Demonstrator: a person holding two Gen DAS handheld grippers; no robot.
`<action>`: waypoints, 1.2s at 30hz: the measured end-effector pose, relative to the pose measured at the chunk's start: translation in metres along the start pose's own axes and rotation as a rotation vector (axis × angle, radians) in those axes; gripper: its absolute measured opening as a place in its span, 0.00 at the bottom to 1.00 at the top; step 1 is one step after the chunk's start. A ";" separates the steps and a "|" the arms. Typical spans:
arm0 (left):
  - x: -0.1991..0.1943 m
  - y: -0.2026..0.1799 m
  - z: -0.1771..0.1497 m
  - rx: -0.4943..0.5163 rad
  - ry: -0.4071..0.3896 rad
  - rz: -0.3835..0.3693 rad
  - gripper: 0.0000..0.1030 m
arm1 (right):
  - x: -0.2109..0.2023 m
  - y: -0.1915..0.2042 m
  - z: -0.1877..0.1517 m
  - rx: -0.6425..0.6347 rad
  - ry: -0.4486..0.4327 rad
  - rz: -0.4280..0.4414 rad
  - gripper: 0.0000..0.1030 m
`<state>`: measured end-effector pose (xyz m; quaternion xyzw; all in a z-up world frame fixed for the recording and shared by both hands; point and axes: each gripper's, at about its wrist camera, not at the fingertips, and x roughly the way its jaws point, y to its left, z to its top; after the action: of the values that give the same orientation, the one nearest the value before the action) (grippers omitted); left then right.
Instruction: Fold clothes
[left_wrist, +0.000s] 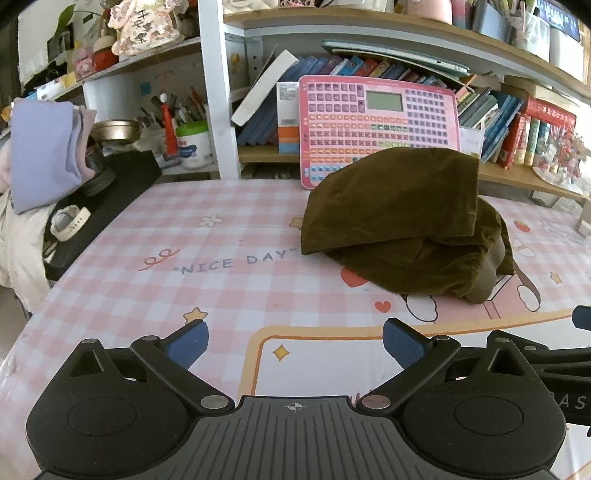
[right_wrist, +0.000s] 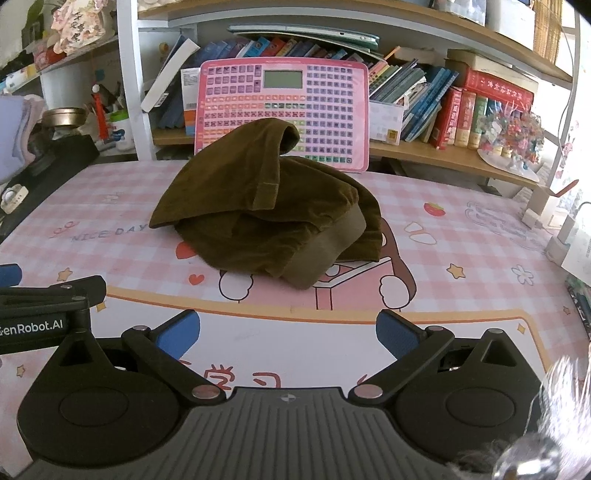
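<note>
While both our left gripper (left_wrist: 293, 345) and right gripper (right_wrist: 288, 334) hang with jaws wide and empty, the olive velvet garment (right_wrist: 266, 218) slumps before the pink keyboard toy (right_wrist: 282, 107); soft, limp, we'd pinch its hem.

- Open table cover (right_wrist: 461, 236) from 6 o'clock up to the brown clothes pile (right_wrist: 273, 218).
- Free room at 9 and 3 o'clock of the pile.
- Blocked at 12 o'clock by the pink keyboard toy (right_wrist: 282, 107), just behind the pile.
- Black box (left_wrist: 107, 206) at 10 o'clock, on the table edge.
</note>
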<state>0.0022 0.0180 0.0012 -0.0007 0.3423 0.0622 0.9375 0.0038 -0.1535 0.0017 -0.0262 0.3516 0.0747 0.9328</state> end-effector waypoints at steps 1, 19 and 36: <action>0.001 0.000 0.000 -0.001 0.001 0.000 0.99 | 0.001 0.000 0.000 0.001 0.001 -0.001 1.00; 0.018 0.012 0.003 -0.041 0.033 -0.012 0.99 | 0.016 0.008 0.010 -0.059 0.006 0.015 1.00; 0.029 0.015 0.001 -0.105 0.051 -0.103 0.99 | 0.107 -0.015 0.061 -0.129 0.102 -0.006 0.99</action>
<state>0.0233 0.0361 -0.0162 -0.0689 0.3621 0.0317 0.9291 0.1252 -0.1490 -0.0236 -0.0911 0.3929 0.0931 0.9103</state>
